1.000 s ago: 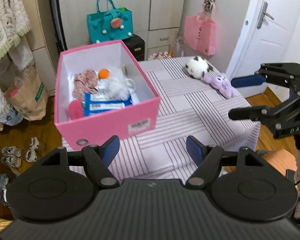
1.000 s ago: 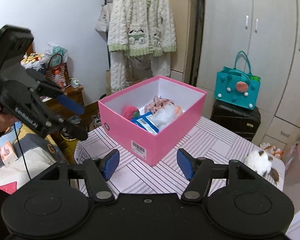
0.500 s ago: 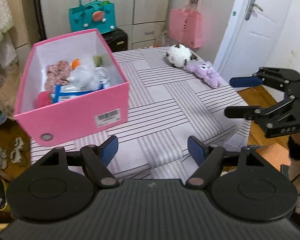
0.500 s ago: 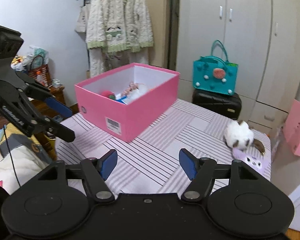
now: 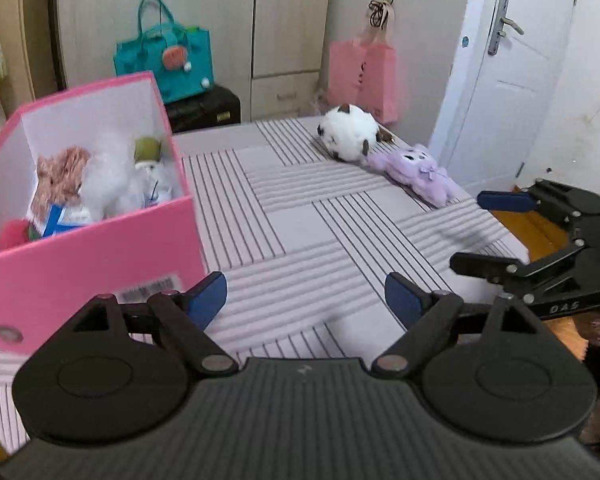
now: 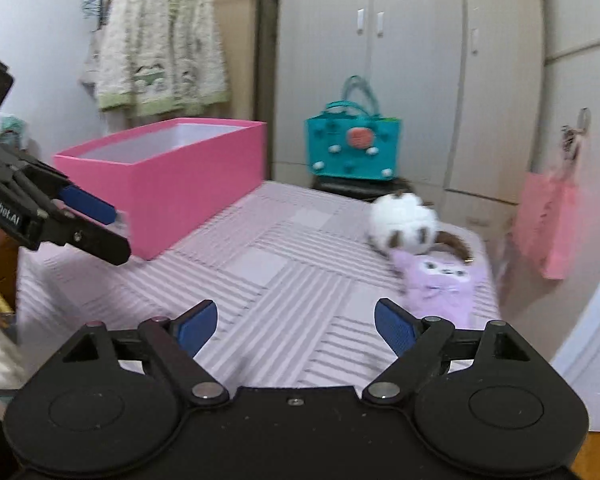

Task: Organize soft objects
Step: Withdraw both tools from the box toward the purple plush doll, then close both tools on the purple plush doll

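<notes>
A pink box (image 5: 88, 256) stands on the left of the striped table (image 5: 300, 224) and holds several soft toys. It also shows in the right wrist view (image 6: 168, 180). A white plush with brown patches (image 5: 350, 138) and a flat purple plush (image 5: 416, 174) lie at the table's far right, touching each other; both show in the right wrist view, the white plush (image 6: 404, 224) and the purple plush (image 6: 440, 284). My left gripper (image 5: 306, 300) is open and empty over the table's near edge. My right gripper (image 6: 296, 326) is open and empty, low over the table, short of the purple plush.
A teal bag (image 5: 164, 64) sits on a black case behind the table. A pink bag (image 5: 362, 80) hangs on the cupboard. A white door (image 5: 512, 68) is on the right. A knitted cardigan (image 6: 160, 48) hangs at the left.
Both grippers have swung right, away from the pink box and toward the two plush toys. The right gripper has come lower and closer to the purple plush. Both stay open.
</notes>
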`<state>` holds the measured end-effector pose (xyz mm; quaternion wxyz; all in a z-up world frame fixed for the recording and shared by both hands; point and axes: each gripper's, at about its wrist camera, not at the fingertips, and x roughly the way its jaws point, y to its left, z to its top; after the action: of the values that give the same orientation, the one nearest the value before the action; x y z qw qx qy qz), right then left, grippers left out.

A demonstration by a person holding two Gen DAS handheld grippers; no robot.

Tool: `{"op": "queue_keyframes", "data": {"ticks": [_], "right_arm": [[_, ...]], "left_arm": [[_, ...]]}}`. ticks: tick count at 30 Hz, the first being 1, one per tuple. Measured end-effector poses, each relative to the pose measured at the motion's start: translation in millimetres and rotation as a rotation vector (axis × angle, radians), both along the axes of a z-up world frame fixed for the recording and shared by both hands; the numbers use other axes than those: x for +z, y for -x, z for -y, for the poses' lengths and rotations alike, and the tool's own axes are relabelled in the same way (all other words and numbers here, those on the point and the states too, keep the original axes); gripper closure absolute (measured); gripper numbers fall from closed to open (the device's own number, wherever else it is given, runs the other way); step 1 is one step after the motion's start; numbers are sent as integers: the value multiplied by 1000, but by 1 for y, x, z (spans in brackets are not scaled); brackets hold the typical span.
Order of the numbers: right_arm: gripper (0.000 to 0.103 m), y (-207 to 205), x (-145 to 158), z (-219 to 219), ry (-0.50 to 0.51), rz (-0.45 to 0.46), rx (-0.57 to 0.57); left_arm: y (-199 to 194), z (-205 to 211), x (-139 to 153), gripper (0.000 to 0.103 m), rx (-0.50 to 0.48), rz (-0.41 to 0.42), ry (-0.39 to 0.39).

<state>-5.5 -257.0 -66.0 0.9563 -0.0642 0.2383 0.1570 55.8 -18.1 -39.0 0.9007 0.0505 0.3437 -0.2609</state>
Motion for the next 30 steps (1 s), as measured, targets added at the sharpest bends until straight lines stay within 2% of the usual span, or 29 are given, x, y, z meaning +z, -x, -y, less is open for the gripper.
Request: {"op": "queue_keyframes", "data": {"ticks": [4, 8, 11, 14, 19, 21, 23, 26, 30], "right_arm": [[14, -11, -5, 21, -68, 30, -62], [14, -20, -14, 37, -104, 65, -109], [14, -20, -18, 46, -133, 141, -170], [14, -20, -20, 58, -211, 195, -220], [14, -31, -26, 57, -92, 211, -231], [14, -36, -27, 62, -104, 207, -250], [15, -40, -26, 73, -153, 211, -316], [15, -47, -27, 91, -219, 180, -361], [14, -54, -31, 102, -190, 109, -337]], "left_arm": [[-11, 15, -8, 13, -22, 8, 10], [-24, 39, -5, 9, -31, 59, 27], [-34, 53, -3, 8, -36, 50, 106], [-43, 66, -4, 8, -37, 40, 165], [-58, 85, -12, 8, -24, 21, 240], [-63, 91, -16, 8, -16, 17, 256], [-68, 98, -20, 8, -12, 2, 269], [-73, 113, -23, 8, -19, -14, 239], [-76, 125, -22, 8, -21, -16, 228]]}}
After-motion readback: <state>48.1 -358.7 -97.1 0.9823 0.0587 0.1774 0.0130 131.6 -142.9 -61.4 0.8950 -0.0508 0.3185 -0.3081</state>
